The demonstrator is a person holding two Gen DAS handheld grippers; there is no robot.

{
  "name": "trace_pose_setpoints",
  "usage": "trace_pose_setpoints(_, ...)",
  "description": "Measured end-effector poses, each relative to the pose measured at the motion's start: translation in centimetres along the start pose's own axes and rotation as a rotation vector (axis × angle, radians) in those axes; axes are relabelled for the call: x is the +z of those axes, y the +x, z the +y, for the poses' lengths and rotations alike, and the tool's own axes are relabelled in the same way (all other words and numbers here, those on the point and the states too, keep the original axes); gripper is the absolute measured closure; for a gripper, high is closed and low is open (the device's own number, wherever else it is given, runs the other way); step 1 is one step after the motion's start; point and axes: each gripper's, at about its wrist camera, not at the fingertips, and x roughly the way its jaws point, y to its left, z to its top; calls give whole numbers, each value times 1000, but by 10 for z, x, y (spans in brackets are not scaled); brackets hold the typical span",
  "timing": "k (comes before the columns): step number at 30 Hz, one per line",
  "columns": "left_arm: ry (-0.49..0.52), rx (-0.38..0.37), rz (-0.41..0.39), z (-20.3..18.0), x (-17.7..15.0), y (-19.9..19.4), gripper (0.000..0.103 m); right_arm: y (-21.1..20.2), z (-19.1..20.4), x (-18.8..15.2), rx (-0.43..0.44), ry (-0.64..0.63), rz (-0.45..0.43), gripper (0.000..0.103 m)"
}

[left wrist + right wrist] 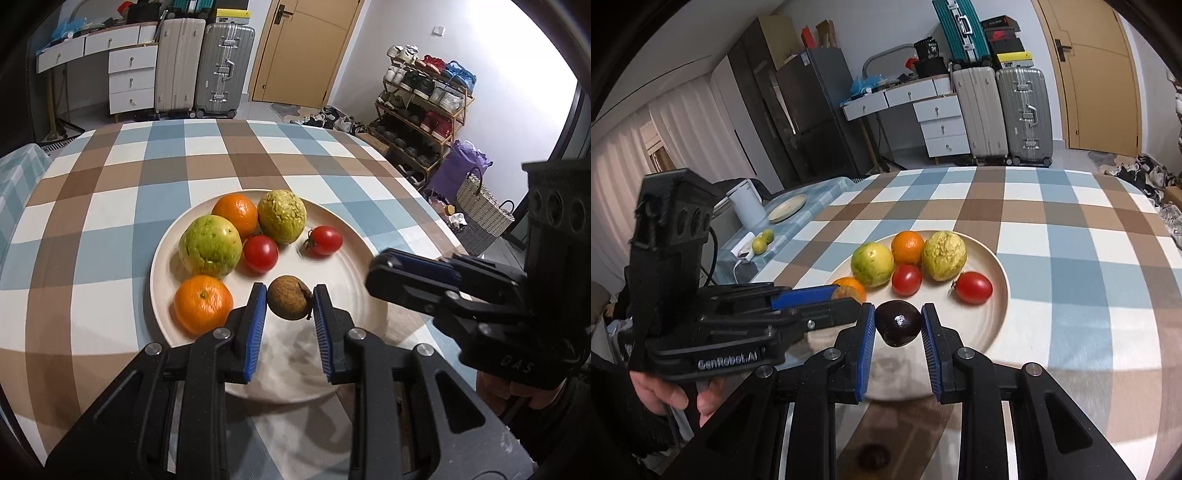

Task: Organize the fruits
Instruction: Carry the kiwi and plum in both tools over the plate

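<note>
Two tools are loaded over the round cream plate point(354, 266) on the checked worktop point(110, 206): your left tool point(289, 301) is closed on a small rough brown fruit point(289, 297), your right tool point(898, 324) pinches a glossy dark purple fruit point(898, 323). Either round fruit could squirt from the blue pads point(258, 321) or, once released, roll off the shallow rim, and the tools are close enough to knock together. On the plate, left to right, I count two oranges point(203, 303), two yellow-green fruits point(209, 245) and two red tomatoes point(260, 253).
</note>
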Motion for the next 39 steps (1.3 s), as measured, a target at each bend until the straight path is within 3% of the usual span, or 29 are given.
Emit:
trace_pose_setpoints(7,8,25,13,10,5,19,80,33,-15,17,46,23,27,77)
trace_pose_setpoints(17,31,41,18,15,3,31,80,63,-21,22,31,39,71,77)
trace_pose_setpoints(26,57,58,13,13,5,36,80,75,-22,19,-15,20,98,77)
trace_pose_setpoints(37,45,64,2,11,7,31,80,71,-23,22,-11,30,81,75)
trace_pose_setpoints(39,43,60,-1,10,7,28,80,68,-23,22,-18,31,77,71)
